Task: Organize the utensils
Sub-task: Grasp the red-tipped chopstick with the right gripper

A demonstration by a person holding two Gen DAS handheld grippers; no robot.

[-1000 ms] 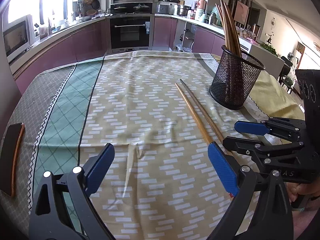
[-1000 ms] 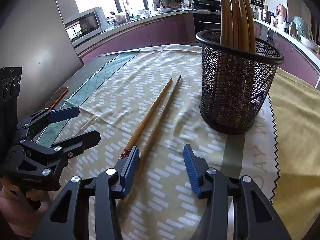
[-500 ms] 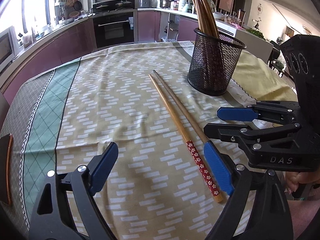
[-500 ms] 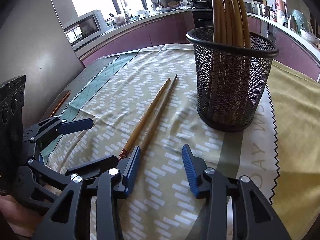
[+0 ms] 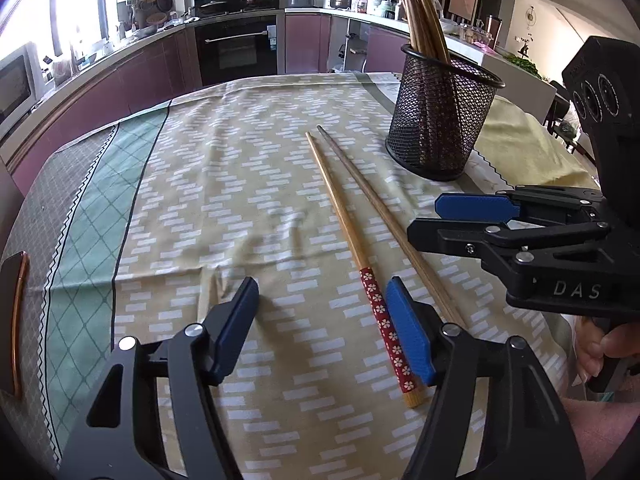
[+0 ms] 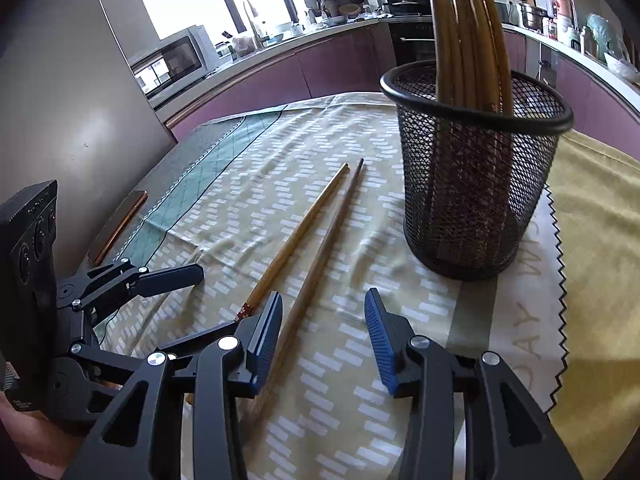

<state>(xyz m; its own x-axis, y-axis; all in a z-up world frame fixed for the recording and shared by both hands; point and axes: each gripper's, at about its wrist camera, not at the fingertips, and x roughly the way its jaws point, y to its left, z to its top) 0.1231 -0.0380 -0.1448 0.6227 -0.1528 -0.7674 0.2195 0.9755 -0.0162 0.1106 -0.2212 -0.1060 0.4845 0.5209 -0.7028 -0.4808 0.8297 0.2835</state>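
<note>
Fingers of the left gripper (image 5: pixel 324 322) have just been closing yet stand apart over bare cloth, the red-patterned chopstick (image 5: pixel 352 248) just outside the right-hand pad; shifting sideways to straddle its flowered end would likely serve before squeezing. Both fingers of the right gripper (image 6: pixel 324 340) gape around the plain brown chopstick (image 6: pixel 320 252), not pressing it. Both sticks lie side by side on the tablecloth (image 5: pixel 224 184), near the mesh cup (image 5: pixel 440 120) already holding others.

Two loose chopsticks (image 5: pixel 352 216) — one mesh holder (image 5: pixel 436 120) (several sticks inside), two hand-held grippers (image 5: pixel 320 328).
</note>
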